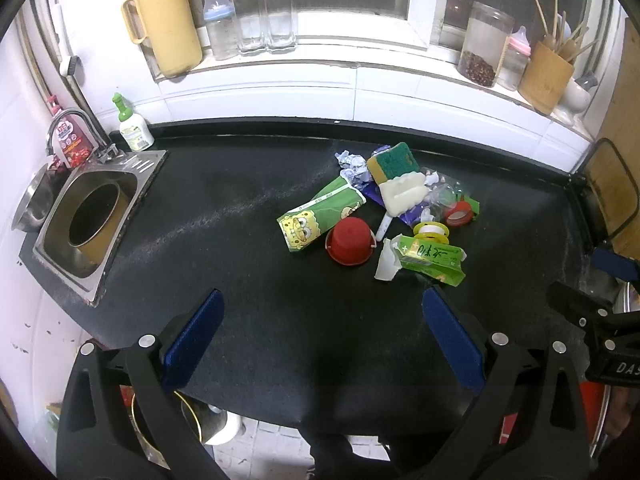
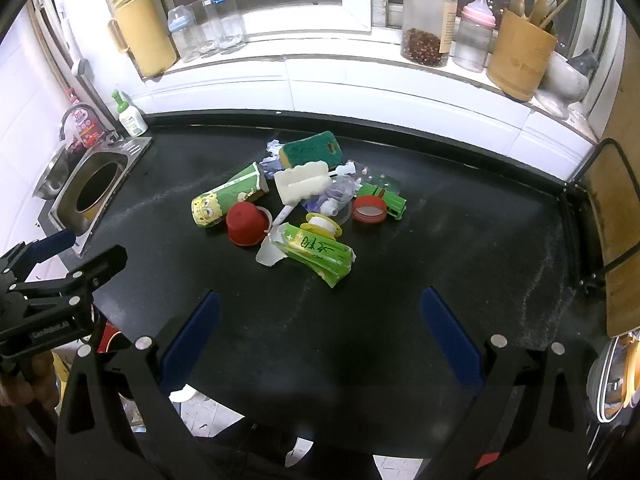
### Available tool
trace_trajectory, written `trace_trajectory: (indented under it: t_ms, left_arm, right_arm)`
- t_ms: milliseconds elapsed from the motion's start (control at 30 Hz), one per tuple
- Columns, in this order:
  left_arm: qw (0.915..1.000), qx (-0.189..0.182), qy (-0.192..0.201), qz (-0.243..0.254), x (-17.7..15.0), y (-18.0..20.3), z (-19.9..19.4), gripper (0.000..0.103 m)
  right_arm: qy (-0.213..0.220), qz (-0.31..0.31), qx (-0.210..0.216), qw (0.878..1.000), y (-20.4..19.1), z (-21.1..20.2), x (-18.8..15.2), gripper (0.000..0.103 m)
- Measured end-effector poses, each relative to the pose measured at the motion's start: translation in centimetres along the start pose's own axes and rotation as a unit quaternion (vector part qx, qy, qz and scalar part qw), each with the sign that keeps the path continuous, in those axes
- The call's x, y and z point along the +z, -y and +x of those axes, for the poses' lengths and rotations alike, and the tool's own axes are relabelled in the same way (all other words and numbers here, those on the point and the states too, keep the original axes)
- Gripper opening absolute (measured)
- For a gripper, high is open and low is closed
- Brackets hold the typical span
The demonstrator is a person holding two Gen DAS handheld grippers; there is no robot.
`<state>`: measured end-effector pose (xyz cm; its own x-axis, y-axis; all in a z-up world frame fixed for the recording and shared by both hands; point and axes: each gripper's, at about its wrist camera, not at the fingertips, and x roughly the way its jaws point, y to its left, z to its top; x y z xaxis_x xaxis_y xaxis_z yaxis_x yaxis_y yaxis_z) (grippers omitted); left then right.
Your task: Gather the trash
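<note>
While empty, sink (image 1: 132, 168) beside trash heap (image 1: 384, 208).

You are working in a home kitchen: dark countertop (image 1: 248, 280) with a steel sink (image 1: 92, 216) and faucet (image 1: 76, 124) at left, dish-soap bottle (image 1: 134, 126) beside it, and baby bottles (image 2: 476, 32), glasses (image 1: 264, 16), chopstick holder (image 2: 520, 52) on the tiled sill (night outside the window).

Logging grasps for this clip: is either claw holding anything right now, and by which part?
Nothing is held. The left claw and right claw are both open over the bare counter, short of the trash pile.
</note>
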<state>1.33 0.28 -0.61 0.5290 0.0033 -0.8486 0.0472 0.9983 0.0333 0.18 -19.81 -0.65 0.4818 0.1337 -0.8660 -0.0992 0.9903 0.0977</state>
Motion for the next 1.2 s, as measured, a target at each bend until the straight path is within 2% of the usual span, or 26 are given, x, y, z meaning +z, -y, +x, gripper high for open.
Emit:
trace_trajectory:
  t_ms: [1200]
  left_arm:
    - [0.9999, -0.009, -0.005, 0.002, -0.37, 0.18, 0.83, 0.096]
  right_arm:
    - [-0.003, -0.001, 0.003, 1.000, -0.02, 0.44, 0.04, 0.097]
